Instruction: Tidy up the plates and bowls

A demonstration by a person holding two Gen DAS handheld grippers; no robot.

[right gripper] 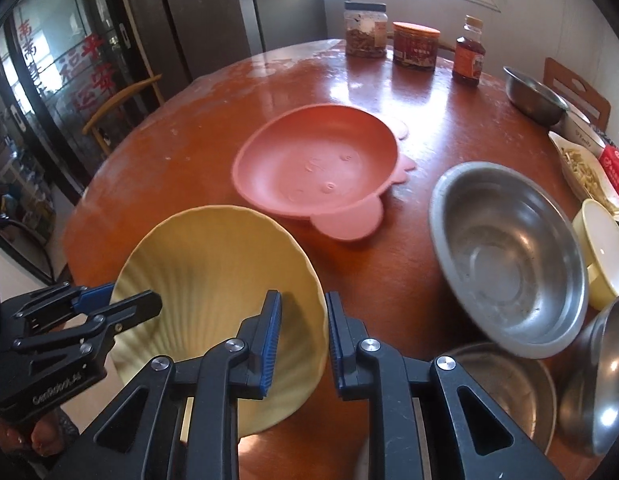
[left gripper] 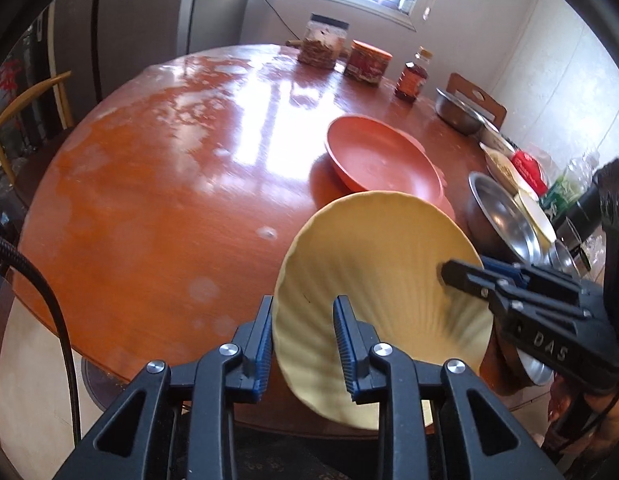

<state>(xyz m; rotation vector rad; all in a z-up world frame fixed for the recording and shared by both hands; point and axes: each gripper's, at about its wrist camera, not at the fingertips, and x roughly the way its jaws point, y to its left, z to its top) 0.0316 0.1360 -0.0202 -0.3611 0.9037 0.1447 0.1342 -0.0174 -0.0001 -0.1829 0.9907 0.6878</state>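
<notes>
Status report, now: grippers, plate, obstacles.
Left gripper and right gripper both shut on yellow plate, tilted above table. Pink dish ahead, steel bowl to its right.

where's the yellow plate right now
The yellow plate is near the table's front edge, gripped between both grippers, just in front of the pink dish.

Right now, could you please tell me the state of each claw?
Left claw: closed on the rim of the yellow plate.
Right claw: closed on the same plate's opposite rim.
</notes>
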